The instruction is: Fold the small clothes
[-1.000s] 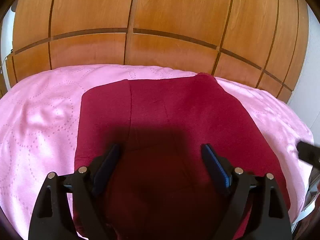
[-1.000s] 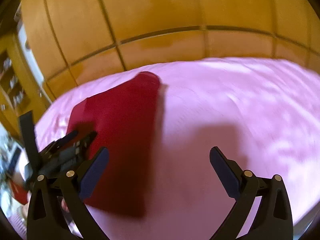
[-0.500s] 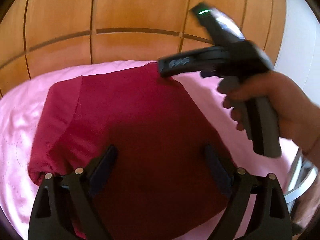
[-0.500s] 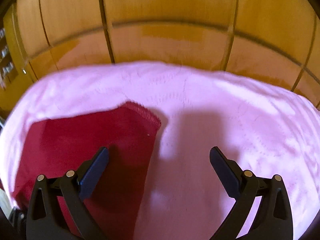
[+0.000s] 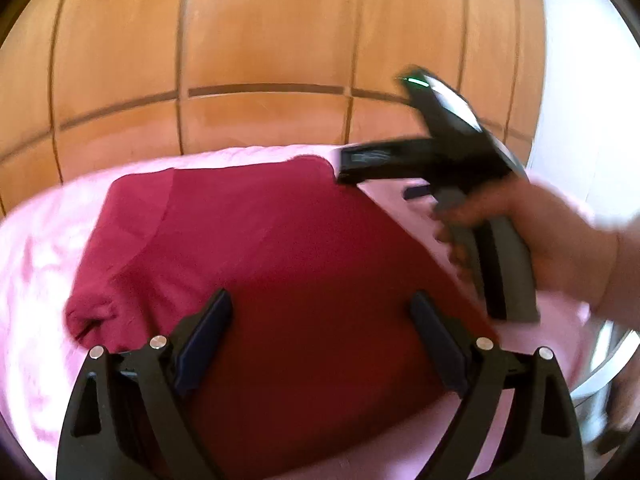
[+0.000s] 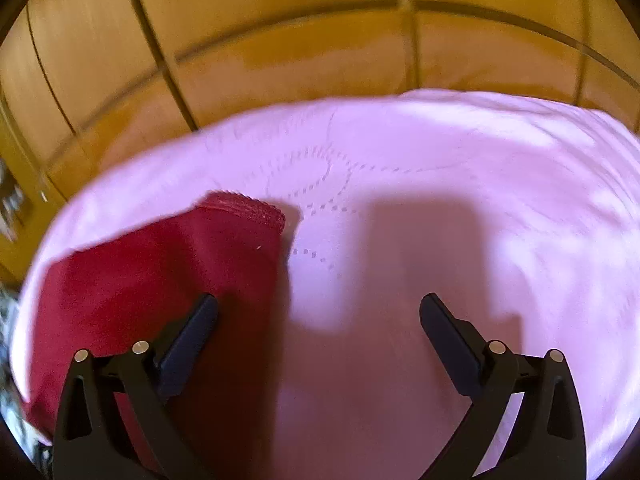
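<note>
A: Status? Where's the garment?

B: Dark red knit garment lies flat on the pink quilted bedspread, already partly folded, I judge. More folds left.

A: Grippers?

B: Left gripper spread wide above the cloth, empty. Right gripper spread too, at its far corner.

A: Containers?

B: None visible.

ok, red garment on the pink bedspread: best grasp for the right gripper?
Probably the far right corner of the red garment, at its ribbed hem. It lies flat on the pink bedspread with bare cover beside it, so the open right gripper could come in from the right and slide one finger under the edge.
</note>
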`<act>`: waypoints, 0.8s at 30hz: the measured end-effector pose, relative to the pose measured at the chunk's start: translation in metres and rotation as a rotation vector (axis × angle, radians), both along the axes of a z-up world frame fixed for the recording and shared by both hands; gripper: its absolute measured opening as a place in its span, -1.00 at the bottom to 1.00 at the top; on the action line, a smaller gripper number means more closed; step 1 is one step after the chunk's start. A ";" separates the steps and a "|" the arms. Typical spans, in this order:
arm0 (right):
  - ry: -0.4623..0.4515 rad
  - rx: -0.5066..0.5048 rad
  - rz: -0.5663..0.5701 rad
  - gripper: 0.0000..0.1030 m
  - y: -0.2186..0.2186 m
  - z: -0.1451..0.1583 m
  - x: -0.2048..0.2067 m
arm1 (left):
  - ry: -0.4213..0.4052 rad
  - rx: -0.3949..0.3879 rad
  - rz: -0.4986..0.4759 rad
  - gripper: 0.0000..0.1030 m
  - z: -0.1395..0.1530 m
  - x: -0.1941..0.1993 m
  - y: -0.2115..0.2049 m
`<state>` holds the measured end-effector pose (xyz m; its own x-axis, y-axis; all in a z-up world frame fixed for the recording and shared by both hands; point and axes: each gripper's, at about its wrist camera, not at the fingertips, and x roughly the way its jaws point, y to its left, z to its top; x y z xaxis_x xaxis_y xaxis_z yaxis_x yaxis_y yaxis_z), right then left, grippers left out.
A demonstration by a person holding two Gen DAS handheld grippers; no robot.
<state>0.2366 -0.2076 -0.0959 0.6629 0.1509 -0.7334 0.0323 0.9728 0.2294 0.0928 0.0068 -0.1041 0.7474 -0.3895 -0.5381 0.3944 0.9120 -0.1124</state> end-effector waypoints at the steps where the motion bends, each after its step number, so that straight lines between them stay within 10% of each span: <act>1: -0.024 0.021 0.004 0.93 -0.003 0.005 -0.015 | 0.007 -0.039 0.022 0.77 0.006 -0.002 0.009; 5: -0.069 0.007 0.014 0.93 -0.001 0.012 -0.069 | 0.022 -0.129 0.121 0.79 0.022 0.005 0.044; 14: -0.104 0.048 0.030 0.93 0.003 -0.023 -0.097 | 0.053 0.111 0.124 0.78 -0.003 0.023 0.033; 24: -0.151 0.135 0.023 0.93 -0.002 -0.025 -0.107 | 0.058 -0.125 0.179 0.84 0.036 0.015 0.071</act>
<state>0.1291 -0.2094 -0.1209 0.7589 0.2574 -0.5982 -0.0343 0.9331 0.3580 0.1077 0.0778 -0.0679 0.7799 -0.3195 -0.5382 0.2170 0.9446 -0.2464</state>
